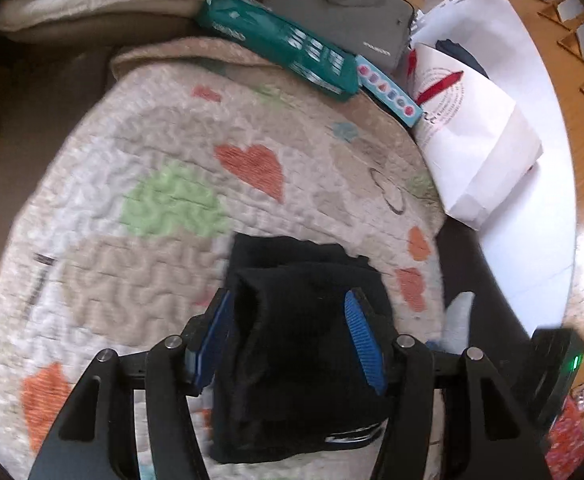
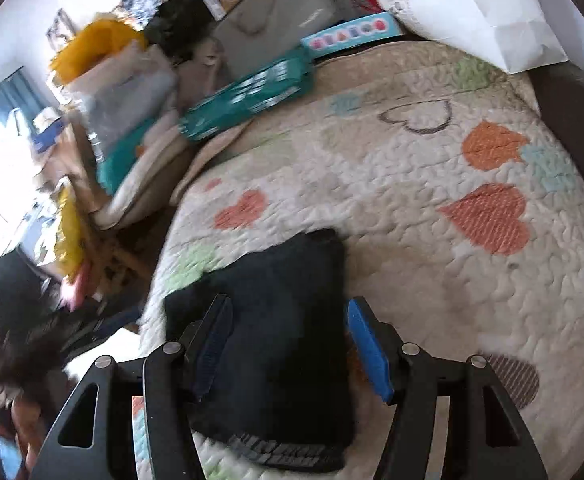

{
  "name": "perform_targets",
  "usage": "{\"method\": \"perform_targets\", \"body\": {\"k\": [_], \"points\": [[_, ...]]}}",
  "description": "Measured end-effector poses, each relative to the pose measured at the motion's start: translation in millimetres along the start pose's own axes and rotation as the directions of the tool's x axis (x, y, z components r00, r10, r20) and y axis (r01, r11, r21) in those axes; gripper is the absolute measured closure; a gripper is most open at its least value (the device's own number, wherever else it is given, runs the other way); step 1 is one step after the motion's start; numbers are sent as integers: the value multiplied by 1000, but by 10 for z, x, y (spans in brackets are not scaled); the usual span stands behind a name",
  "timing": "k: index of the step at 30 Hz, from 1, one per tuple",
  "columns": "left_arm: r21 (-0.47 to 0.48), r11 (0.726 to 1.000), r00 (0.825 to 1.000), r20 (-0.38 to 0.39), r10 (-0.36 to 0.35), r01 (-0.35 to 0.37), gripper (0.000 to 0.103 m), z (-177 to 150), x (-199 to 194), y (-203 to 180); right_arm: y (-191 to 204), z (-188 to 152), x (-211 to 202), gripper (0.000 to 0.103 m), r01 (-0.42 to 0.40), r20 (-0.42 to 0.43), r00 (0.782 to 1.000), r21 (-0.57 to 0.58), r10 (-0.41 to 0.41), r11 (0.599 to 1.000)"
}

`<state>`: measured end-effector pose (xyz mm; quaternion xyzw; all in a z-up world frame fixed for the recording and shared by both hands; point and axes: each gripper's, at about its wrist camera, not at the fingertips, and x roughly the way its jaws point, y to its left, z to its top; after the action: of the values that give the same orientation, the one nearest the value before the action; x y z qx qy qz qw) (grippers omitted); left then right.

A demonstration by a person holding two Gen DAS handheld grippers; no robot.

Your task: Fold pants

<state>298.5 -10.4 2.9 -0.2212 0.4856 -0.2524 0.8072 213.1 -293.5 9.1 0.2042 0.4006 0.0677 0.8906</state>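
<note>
We find the pants, black and folded into a compact bundle, lying on the quilt directly beneath both tools.

Left gripper: released. Its blue pads stand apart on either side of the bundle, and we see a raised fold of cloth between them; no pad presses on it. In this view a white-lettered waistband edge shows at the near end of the bundle, below the fingers.

Right gripper: also released. Its left pad overlaps the bundle's near left edge in the picture, while the right pad hangs over bare quilt just beside the bundle's right edge. The cloth does not fill the gap.

What the left view alone shows: a dark frame edge to the right of the tool, a white surface beyond it, wooden flooring and stair rails at far right, and a dark device with a green light near the right finger base.

What the right view alone shows: clutter to the left of the tool, including a yellow item, a bright window area and dark objects low at the left margin; these are blurred and we cannot identify them.

Both views show, ahead of the tools, a green pack, a grey case, a blue box and a white bag.
</note>
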Motion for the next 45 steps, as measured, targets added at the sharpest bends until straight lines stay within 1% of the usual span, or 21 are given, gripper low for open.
{"method": "perform_targets", "body": {"k": [3,6,8,9,12,16,18,19,22,24,26,28,30,32,33,35,36,37,39,42,45], "points": [[11,999,999,-22,33,-33,46,-62,199,-39,145,-220,50,37,-13,-39,999,-52,11,999],[21,988,986,-68,154,-153,46,-154,481,69,225,-474,274,37,50,-92,994,-137,-63,989],[11,988,983,-96,157,-157,42,-196,615,187,226,-577,379,37,107,-91,988,-177,-124,978],[0,990,986,-90,140,-141,41,-199,625,228,212,-611,427,37,124,-85,986,-194,-142,973],[-29,995,991,-90,97,-100,40,-171,636,289,164,-639,466,34,127,-71,987,-197,-143,972],[-89,993,991,-114,69,-79,40,-97,593,358,137,-609,464,30,124,-75,987,-191,-140,974],[-95,990,991,-90,96,-104,40,-89,439,362,150,-567,421,30,120,-74,988,-174,-135,977],[-87,986,988,-66,137,-143,40,-99,308,349,148,-540,357,30,124,-67,989,-157,-135,980],[-51,975,976,-38,214,-216,40,-165,31,332,164,-507,106,30,121,-43,991,-123,-127,985],[-6,952,952,3,305,-305,40,-308,-238,273,201,-530,-77,30,139,-35,989,-132,-145,981],[32,928,928,46,370,-371,40,-480,-463,198,236,-591,-225,28,148,-28,988,-139,-153,979],[57,895,895,102,435,-442,39,-702,-698,109,270,-731,-380,27,149,-27,988,-144,-155,978],[83,848,845,177,504,-523,36,-979,-905,-24,280,-906,-495,27,153,-34,987,-138,-159,979],[97,791,782,268,563,-603,26,-1310,-1099,-170,272,-1069,-581,27,159,-36,986,-119,-164,980],[94,777,763,293,576,-622,24,-1390,-1154,-207,262,-1177,-629,27,159,-40,986,-100,-163,982],[70,741,708,367,604,-668,17,-1664,-1327,-308,217,-1330,-688,26,164,-46,985,-63,-167,985],[58,731,689,391,610,-680,15,-1764,-1384,-339,194,-1401,-714,26,165,-48,985,-43,-167,985],[48,726,676,410,611,-686,12,-1848,-1423,-375,168,-1467,-733,26,167,-51,985,-27,-168,986],[50,717,662,433,612,-696,9,-1964,-1464,-444,147,-1544,-739,26,179,-57,982,-24,-181,983],[80,703,657,441,611,-707,9,-2034,-1477,-524,154,-1577,-746,26,219,-52,974,-44,-221,975],[108,689,659,427,619,-717,9,-2055,-1442,-582,186,-1572,-784,25,211,-29,977,-47,-213,976]]}}
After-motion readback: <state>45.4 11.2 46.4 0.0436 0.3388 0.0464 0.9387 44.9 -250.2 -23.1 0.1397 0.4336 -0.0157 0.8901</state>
